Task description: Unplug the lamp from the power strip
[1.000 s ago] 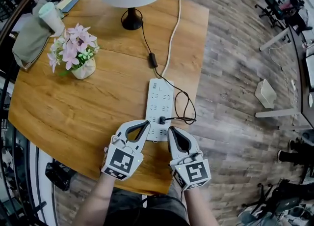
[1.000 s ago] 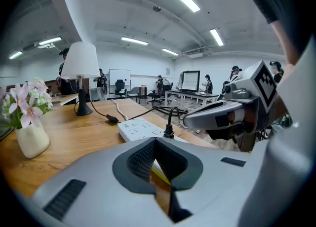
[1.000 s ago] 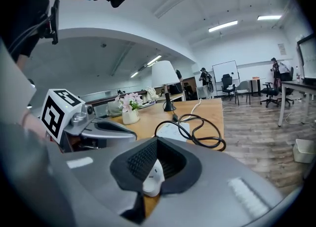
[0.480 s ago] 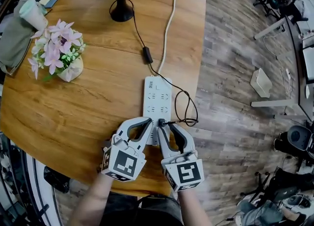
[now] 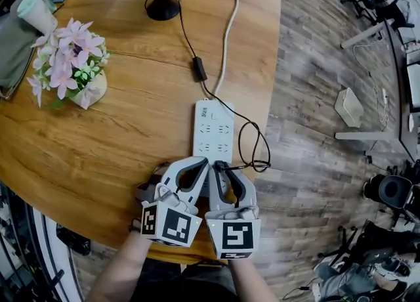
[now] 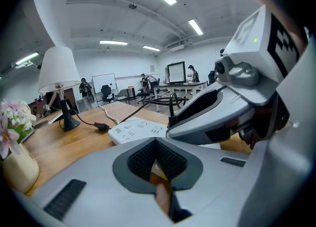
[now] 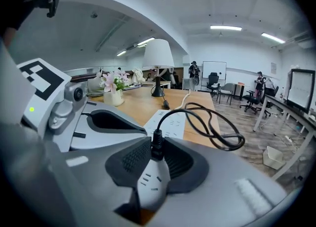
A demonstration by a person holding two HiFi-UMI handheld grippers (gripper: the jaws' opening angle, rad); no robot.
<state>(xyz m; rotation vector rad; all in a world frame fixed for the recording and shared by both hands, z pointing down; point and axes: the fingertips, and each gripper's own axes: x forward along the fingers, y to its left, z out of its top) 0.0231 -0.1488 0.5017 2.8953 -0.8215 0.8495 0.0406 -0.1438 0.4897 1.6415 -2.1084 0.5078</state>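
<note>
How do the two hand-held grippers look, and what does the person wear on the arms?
The left gripper and the right gripper have light grey rounded shells, loop-shaped jaws and black ribbed pads. Each carries a white cube with black square markers and a small green light. The forearms are bare of sleeves. The right gripper's jaws are closing round the black plug.

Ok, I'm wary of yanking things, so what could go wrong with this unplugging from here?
The right gripper, jaws closing, takes the black plug near its cord, so it could slip. The power strip may lift with it; the shut left gripper only meets its end.
</note>
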